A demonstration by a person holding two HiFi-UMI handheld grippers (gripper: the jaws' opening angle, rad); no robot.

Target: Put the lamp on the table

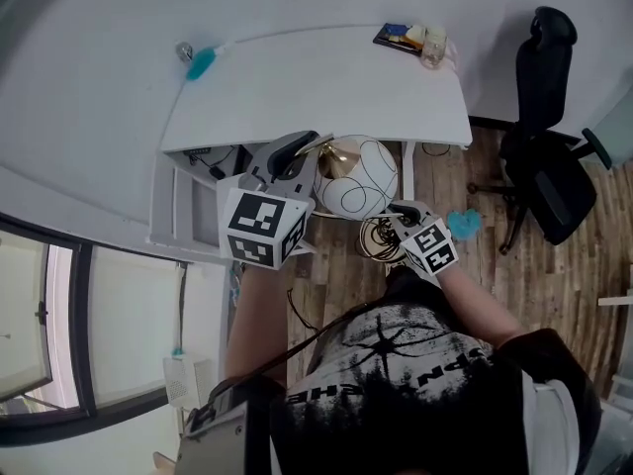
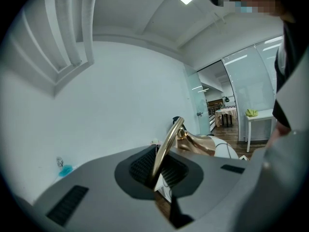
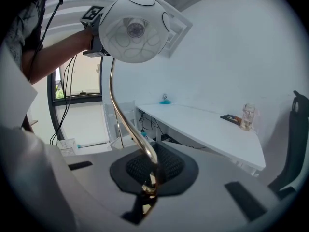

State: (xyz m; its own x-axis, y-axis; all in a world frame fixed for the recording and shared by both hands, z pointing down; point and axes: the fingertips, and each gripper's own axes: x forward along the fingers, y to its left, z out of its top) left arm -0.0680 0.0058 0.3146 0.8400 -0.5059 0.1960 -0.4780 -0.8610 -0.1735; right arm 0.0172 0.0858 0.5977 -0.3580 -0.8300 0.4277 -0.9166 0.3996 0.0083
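Note:
The lamp has a white globe shade (image 1: 356,181) and a curved gold stem (image 3: 120,110). I hold it in the air just before the near edge of the white table (image 1: 326,97). My left gripper (image 1: 297,151) is shut on the gold stem (image 2: 166,151) close to the shade's brass cap. Lower down, near the coiled gold base (image 1: 379,237), my right gripper (image 1: 401,211) is shut on the stem's other end. In the right gripper view the globe (image 3: 134,29) hangs high above the jaws (image 3: 150,178), and the table top (image 3: 207,129) lies ahead.
A dark flat item (image 1: 396,36) and a small jar (image 1: 433,47) sit at the table's far right corner, a teal object (image 1: 201,62) at its far left. A black office chair (image 1: 544,146) stands to the right on the wooden floor. Cables hang under the table.

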